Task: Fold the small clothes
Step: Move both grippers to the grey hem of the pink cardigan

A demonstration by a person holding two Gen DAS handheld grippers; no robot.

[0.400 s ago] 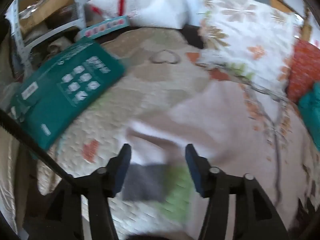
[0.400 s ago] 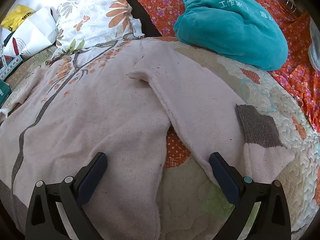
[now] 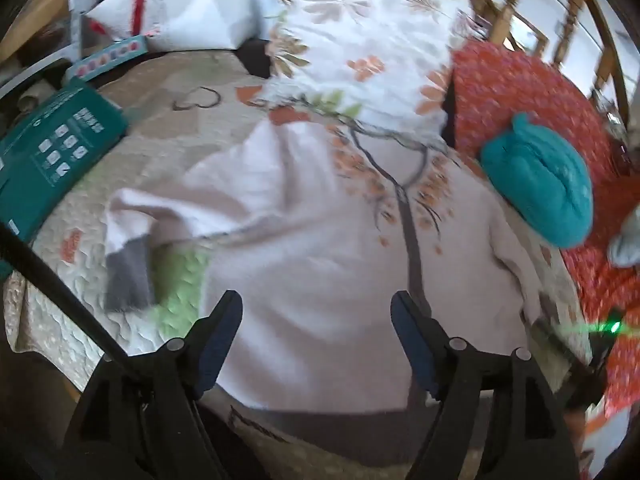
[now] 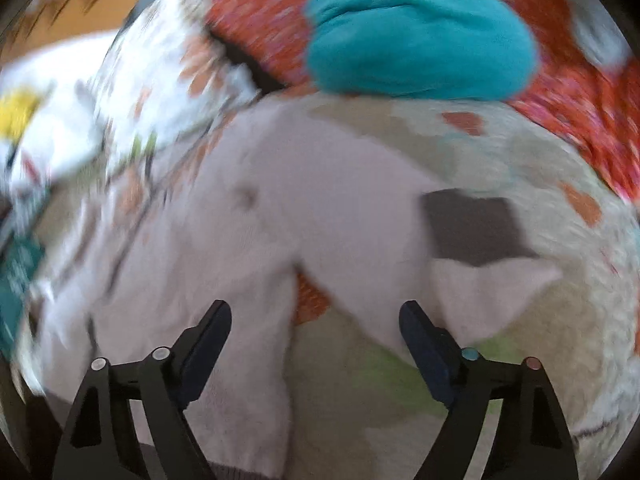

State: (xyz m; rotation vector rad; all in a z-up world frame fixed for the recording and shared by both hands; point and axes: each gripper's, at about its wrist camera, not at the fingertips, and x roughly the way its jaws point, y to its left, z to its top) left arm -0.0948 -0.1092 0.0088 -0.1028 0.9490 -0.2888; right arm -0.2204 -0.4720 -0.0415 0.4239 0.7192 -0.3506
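The left gripper (image 3: 316, 334) is hovering with its jaws spread and nothing between them, above the hem end of the pale pink knitted sweater with a tree-and-blossom print (image 3: 320, 240), which is lying spread flat over the quilted patchwork bedcover (image 3: 80, 300), hem toward the bed's near edge. The right gripper (image 4: 316, 344) is likewise standing wide and empty, over the gap where the sweater's body and its right sleeve (image 4: 360, 220) are parting.

Judging by the way it is draping, the knit is soft, light and floppy; it is likely to stretch and sag if lifted by one point, so pinching a double thickness at the grey cuff (image 4: 476, 228), the shoulder seam or the grey hem band looks the surest hold. The left sleeve (image 3: 168, 216) is lying folded near the bed's left edge, its own grey cuff (image 3: 128, 276) resting on a green patch.

Open room for folding is lying mostly on the sweater's own body. Farther off, a teal cardboard box (image 3: 52, 152) is crowding the left edge, a teal fleece bundle (image 4: 416, 36) is sitting on an orange floral blanket (image 4: 580, 112) at the far right, and a white floral pillow (image 3: 360, 48) is touching the collar end by the headboard.
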